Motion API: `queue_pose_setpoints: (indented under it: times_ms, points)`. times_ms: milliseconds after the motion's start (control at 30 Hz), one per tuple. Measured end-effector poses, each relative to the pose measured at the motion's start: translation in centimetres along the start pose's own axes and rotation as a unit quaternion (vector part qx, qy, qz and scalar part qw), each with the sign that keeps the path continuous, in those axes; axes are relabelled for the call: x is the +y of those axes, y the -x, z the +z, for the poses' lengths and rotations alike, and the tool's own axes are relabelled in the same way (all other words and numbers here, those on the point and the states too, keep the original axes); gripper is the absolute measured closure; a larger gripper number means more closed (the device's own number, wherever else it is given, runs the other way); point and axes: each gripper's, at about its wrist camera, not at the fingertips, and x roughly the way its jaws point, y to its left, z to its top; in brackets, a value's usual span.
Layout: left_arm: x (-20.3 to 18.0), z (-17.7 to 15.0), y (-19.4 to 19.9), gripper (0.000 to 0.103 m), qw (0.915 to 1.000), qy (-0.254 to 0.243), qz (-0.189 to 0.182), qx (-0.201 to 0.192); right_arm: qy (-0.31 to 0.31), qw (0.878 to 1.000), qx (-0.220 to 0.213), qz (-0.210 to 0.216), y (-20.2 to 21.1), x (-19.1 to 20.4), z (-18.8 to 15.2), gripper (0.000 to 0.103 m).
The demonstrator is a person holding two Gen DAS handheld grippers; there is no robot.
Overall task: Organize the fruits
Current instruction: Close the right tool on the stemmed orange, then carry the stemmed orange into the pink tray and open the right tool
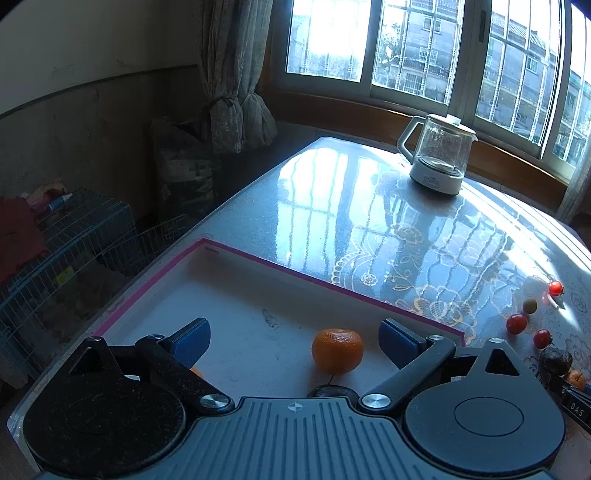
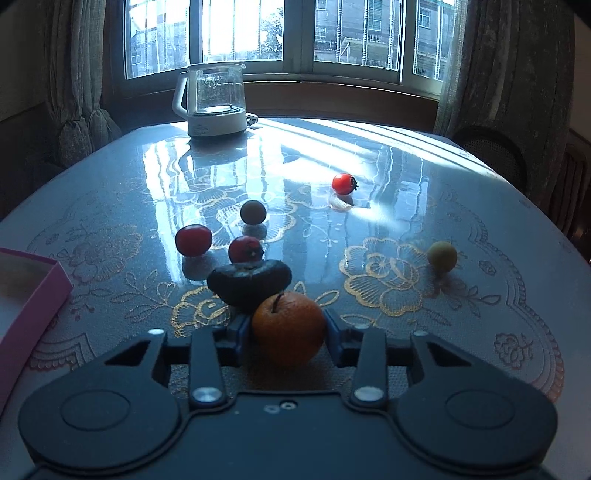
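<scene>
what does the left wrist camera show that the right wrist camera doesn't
Only the left wrist view shows the inside of the pink-rimmed box, with an orange lying in it between the open left gripper fingers, and the wire baskets beside the table.

Only the right wrist view shows the right gripper closed on a second orange, a yellow fruit, and the right curtain.

Both show the kettle, the red fruits, the dark fruit, the window and the table.

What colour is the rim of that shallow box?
Pink: the box rim is pink around a white inside, clearest in the left wrist view.
</scene>
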Motion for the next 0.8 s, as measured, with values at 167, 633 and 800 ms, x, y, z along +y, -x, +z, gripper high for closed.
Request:
queue_pose_setpoints:
  times_ms: [167,633,800]
  points:
    - [0.7,-0.1,0.3,0.006,1.0000,0.005,0.003,-0.002,-0.021,1.000,-0.001,0.003,0.5,-0.4,-0.2,0.064]
    - [6.4,0.4,1.1,0.006,0.9986,0.046,0.025,-0.010,-0.028,0.997,-0.032,0.067,5.7,4.2,1.8,0.064]
    - [9.5,0.6,1.1,0.006,0.9970,0.064,0.042,-0.012,0.005,0.988,-0.025,0.156,6.7,10.9,2.6,0.064]
